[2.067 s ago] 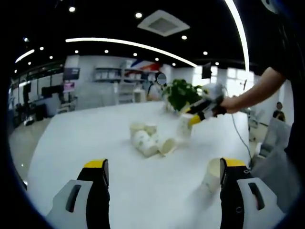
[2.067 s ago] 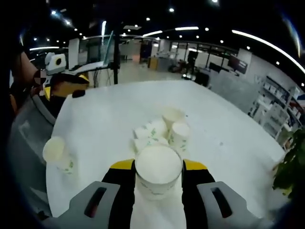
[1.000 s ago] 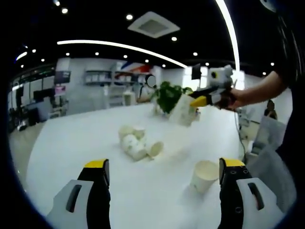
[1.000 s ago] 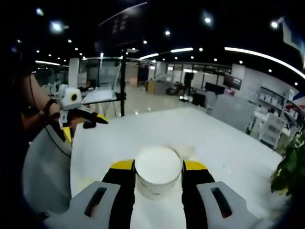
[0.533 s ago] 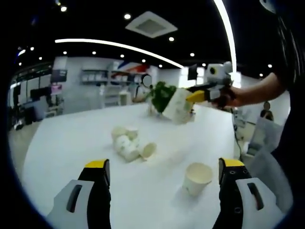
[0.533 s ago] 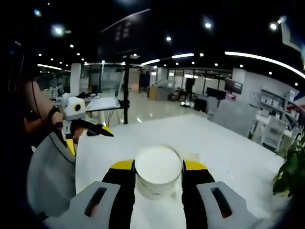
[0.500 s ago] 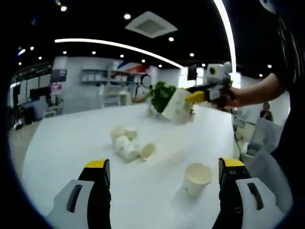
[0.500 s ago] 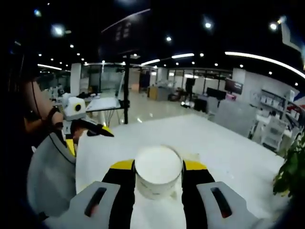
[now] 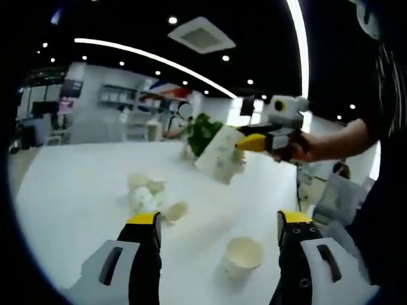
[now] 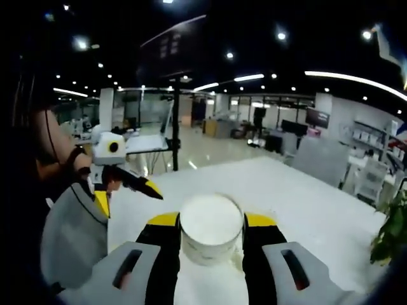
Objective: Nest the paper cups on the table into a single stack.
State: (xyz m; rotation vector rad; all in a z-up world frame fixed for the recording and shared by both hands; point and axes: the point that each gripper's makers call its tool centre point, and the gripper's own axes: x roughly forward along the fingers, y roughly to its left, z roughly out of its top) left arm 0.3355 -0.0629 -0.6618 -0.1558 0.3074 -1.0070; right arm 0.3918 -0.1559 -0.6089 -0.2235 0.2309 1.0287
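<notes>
in the left gripper view, the left gripper (image 9: 218, 238) hovered low over the white bench (image 9: 76, 178) with its yellow-tipped fingers (image 9: 145, 220) spread wide apart and nothing between them. an upright cup (image 9: 241, 257) stood on the bench between the fingers, nearer the right one, touching neither. farther off lay a cluster of cups (image 9: 147, 197), some standing, one tipped on its side. above the bench, the right gripper (image 9: 249, 142) came in from the right, held in a hand (image 9: 297, 147), its fingers clamped on a held cup (image 9: 217, 154) that hung tilted in the air, well clear of the bench. a plant (image 9: 202, 132) stood behind it.

the right gripper view looked along the right gripper (image 10: 212, 232) at that same held cup (image 10: 212, 229), seen mouth-on, pinched between both fingers (image 10: 163, 222). here the left gripper (image 10: 130, 189) showed at the left, its fingers spread, with the bench (image 10: 280, 190) stretching beyond and a plant (image 10: 392, 232) at the right edge.
</notes>
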